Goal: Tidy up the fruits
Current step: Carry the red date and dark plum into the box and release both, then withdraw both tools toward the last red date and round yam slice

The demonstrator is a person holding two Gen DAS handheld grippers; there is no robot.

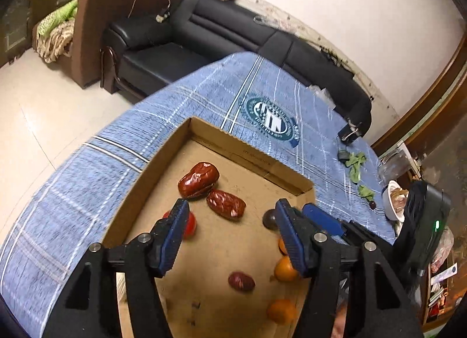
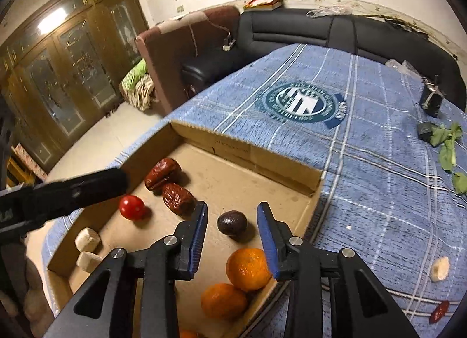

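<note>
Right wrist: dark plum (image 2: 232,223) lies lengthwise across cardboard tray (image 2: 284,173).

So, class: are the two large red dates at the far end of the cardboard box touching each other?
Touching. The right wrist view shows the two large red dates meeting end to side with no gap in the cardboard box.

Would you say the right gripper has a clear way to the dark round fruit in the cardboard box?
Probably yes. The right gripper is open with nothing between its fingers, and the dark round fruit lies just ahead of the tips on bare cardboard, apart from the red date and the orange.
</note>
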